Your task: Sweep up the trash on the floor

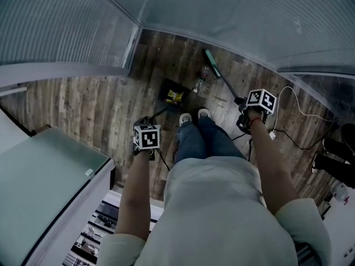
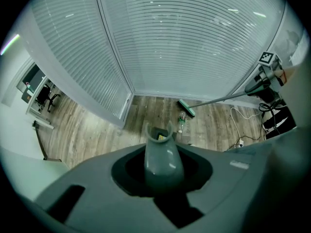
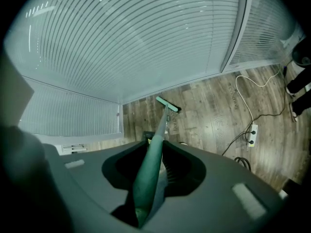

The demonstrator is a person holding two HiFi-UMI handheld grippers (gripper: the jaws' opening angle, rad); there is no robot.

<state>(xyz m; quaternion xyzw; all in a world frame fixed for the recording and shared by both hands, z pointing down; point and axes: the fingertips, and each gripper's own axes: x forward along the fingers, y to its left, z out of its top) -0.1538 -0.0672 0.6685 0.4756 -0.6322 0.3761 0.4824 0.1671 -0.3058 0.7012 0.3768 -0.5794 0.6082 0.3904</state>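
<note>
In the head view I stand on a wood floor. My left gripper (image 1: 146,139) is shut on the grey handle (image 2: 163,155) of a dark dustpan (image 1: 173,92), which rests on the floor ahead of my shoes. Yellow trash (image 1: 176,97) lies inside it. My right gripper (image 1: 250,114) is shut on the green broom handle (image 3: 151,163). The green broom head (image 1: 212,64) sits on the floor beyond a clear plastic bottle (image 1: 200,81). The bottle lies between broom head and dustpan, also seen in the left gripper view as bottle (image 2: 181,122) near broom head (image 2: 186,108).
Glass walls with blinds (image 1: 233,15) enclose the floor's far corner. A white cable (image 1: 302,111) and a power strip (image 3: 251,135) lie on the floor to the right. A grey cabinet (image 1: 39,176) stands at my left. Dark chair bases (image 1: 335,148) are at far right.
</note>
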